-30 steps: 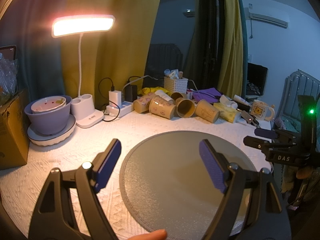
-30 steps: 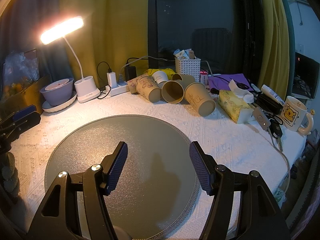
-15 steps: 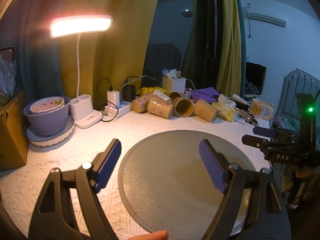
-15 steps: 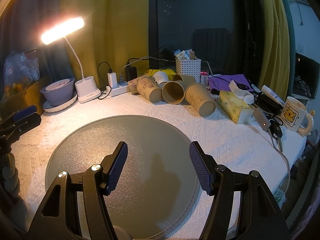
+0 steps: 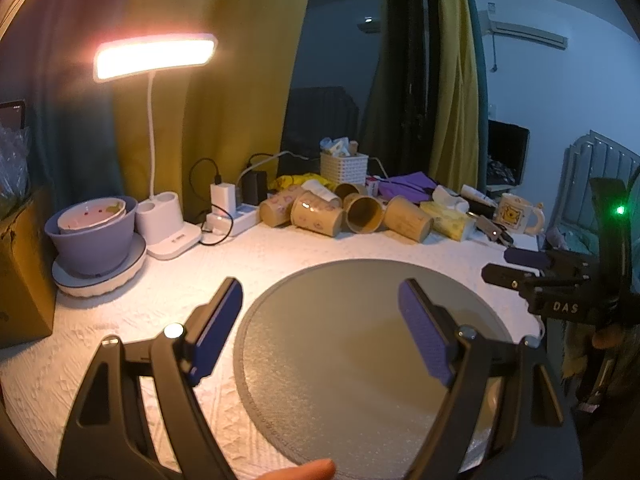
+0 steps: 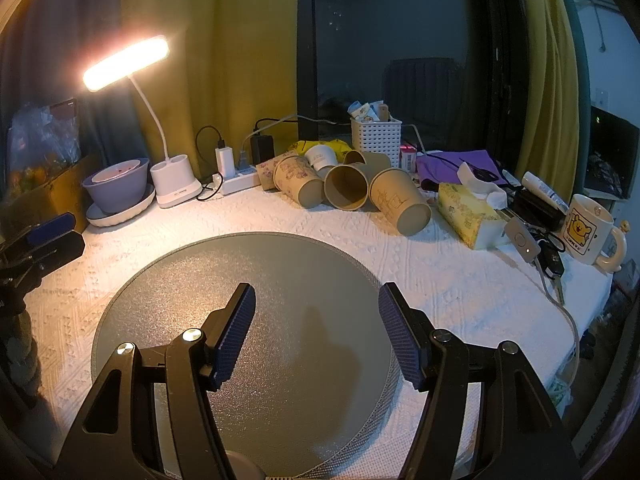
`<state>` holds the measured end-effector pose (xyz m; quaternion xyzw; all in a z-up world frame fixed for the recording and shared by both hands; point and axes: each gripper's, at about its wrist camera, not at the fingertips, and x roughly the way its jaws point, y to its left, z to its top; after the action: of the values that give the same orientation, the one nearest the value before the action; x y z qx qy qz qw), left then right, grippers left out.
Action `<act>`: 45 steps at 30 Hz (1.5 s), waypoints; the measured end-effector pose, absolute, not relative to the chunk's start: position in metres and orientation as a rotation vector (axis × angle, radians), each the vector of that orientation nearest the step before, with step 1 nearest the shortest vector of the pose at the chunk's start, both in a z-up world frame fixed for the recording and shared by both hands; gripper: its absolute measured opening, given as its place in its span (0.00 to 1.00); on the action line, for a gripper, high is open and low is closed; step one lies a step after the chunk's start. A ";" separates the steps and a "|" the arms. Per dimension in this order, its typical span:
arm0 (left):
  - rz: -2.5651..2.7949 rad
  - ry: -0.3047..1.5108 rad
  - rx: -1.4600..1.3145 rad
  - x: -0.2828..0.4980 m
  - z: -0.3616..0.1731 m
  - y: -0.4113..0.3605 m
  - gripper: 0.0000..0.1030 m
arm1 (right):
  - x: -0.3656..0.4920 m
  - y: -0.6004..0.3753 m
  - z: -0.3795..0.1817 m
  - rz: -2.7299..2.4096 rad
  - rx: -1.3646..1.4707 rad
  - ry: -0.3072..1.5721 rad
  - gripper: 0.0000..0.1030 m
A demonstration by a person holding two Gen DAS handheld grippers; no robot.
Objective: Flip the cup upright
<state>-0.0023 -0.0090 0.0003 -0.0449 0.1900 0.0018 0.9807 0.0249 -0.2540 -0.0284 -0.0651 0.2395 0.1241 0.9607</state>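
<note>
Both the left tongs [image 5: 320, 304] and right tongs [image 6: 316, 312] gape wide and empty above the round grey mat [image 6: 280, 280], while the tan paper cups [image 6: 348, 188] lie tipped at the frame's upper centre.

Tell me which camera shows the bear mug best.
The right wrist view: the mug stands large at the table's right edge, its bear picture and handle clear. The left wrist view shows the same mug smaller and farther off, behind clutter.
</note>
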 end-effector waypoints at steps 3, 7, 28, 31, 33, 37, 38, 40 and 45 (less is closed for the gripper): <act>0.005 0.383 -0.092 -0.003 0.000 -0.010 0.79 | 0.025 -0.254 -0.029 0.252 -0.132 0.485 0.65; -0.016 0.391 -0.113 -0.001 -0.001 -0.008 0.79 | 0.027 -0.252 -0.026 0.255 -0.122 0.485 0.65; -0.014 0.675 -0.101 0.113 -0.013 -0.022 0.79 | 0.132 -0.302 -0.026 0.291 -0.101 0.521 0.65; -0.012 0.716 -0.122 0.144 -0.009 -0.025 0.79 | 0.151 -0.306 -0.023 0.307 -0.110 0.517 0.65; -0.003 0.735 -0.136 0.160 -0.007 -0.026 0.79 | 0.166 -0.311 -0.020 0.316 -0.103 0.519 0.65; 0.017 0.746 -0.158 0.196 -0.001 -0.029 0.79 | 0.195 -0.320 -0.013 0.331 -0.094 0.531 0.65; 0.020 0.748 -0.162 0.204 0.001 -0.029 0.79 | 0.201 -0.322 -0.010 0.337 -0.090 0.530 0.65; 0.031 0.751 -0.176 0.223 0.003 -0.032 0.79 | 0.214 -0.323 -0.004 0.348 -0.089 0.531 0.65; 0.042 0.779 -0.226 0.268 -0.001 -0.034 0.79 | 0.248 -0.324 0.005 0.365 -0.075 0.549 0.65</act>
<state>0.2679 -0.0338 -0.0006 -0.1100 0.3789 0.0204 0.9187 0.2478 -0.3241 0.0055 -0.0366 0.2695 0.1793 0.9454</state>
